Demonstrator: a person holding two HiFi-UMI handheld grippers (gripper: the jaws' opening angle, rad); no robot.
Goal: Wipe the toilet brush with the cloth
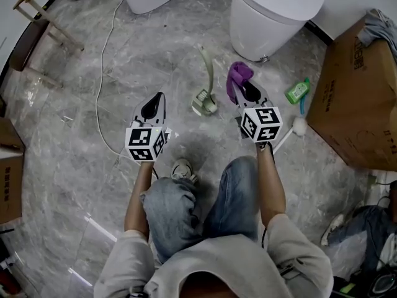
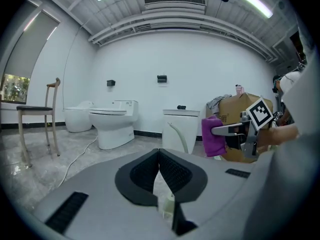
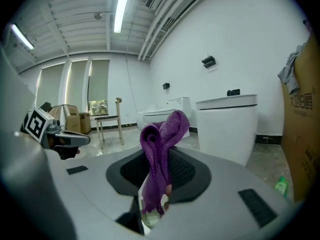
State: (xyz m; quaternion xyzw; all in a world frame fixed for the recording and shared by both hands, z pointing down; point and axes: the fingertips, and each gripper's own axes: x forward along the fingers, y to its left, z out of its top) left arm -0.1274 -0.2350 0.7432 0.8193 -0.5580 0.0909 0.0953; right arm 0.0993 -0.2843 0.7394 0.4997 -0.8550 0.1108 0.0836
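- one purple cloth (image 1: 237,74), clamped between the closed jaws of the right gripper (image 1: 247,87). it bunches above the tips, and a strip hangs down between the pads in the right gripper view.
- left gripper (image 1: 156,98): jaws closed pad to pad, nothing held. it is raised off the grey marble floor (image 1: 74,141).
- toilet brush (image 1: 208,70): stands on the floor in its holder (image 1: 203,102), pale curved handle rising out of it. it sits between the two grippers and slightly ahead of them, touching neither.
- cloth is just to the right of the brush handle, not in contact with it.
- white toilet (image 1: 273,11) stands beyond the right gripper.
- green bottle (image 1: 296,92) and a white round-headed stick (image 1: 298,126) lie on the floor right of the right gripper, beside a cardboard box (image 1: 353,104).
- white cable (image 1: 102,61) runs across the floor left of the left gripper.
- person crouches behind both grippers, knees below them in the head view.
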